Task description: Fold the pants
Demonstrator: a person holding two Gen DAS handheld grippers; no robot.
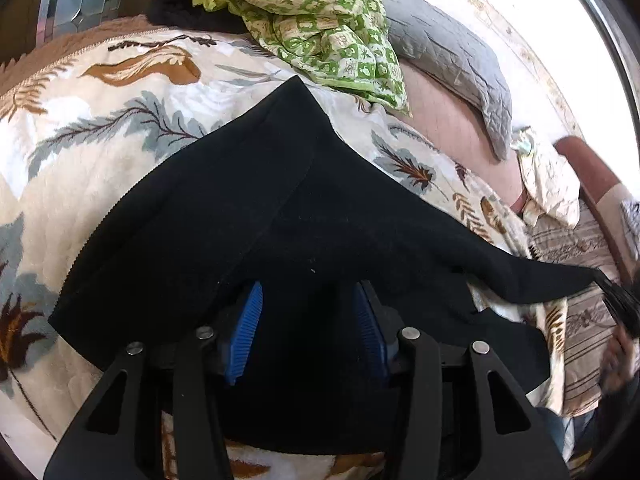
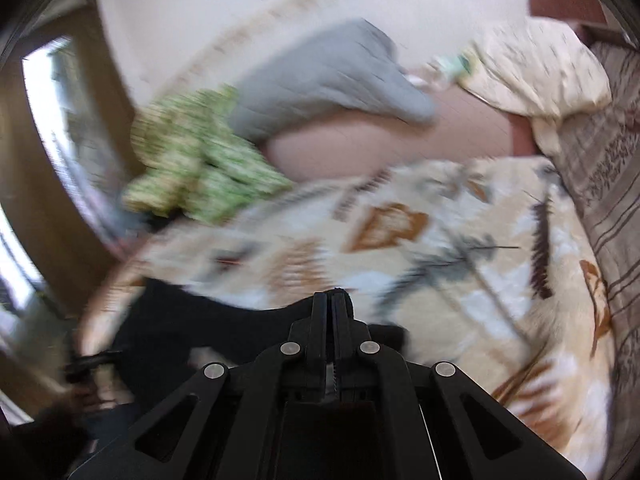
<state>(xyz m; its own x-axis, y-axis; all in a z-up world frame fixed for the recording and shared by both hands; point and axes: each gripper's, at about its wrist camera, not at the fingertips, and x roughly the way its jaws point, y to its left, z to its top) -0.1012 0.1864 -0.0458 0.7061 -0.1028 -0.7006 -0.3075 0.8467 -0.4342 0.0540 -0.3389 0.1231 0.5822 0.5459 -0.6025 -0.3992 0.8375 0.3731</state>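
Bright daylight, blown-out glare upper right, fisheye-curved dark edges, heavy motion blur in right wrist view.

pants [image 1: 280,208] on blanket [image 1: 100,128] | quilt [image 1: 320,20] behind | pillow [image 1: 452,60] behind-R

Both wrist views close, angled down; share floral blanket [image 1: 120,128].

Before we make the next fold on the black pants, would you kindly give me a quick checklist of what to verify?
1. Left gripper open, blue pads over the black pants: ok.
2. Right gripper shut on a pants edge: ok.
3. Pants lying flat: not ok, the corner toward the right gripper is lifted.
4. Green patterned cloth apart from the pants: ok.
5. Right wrist view sharp: not ok, blurred.
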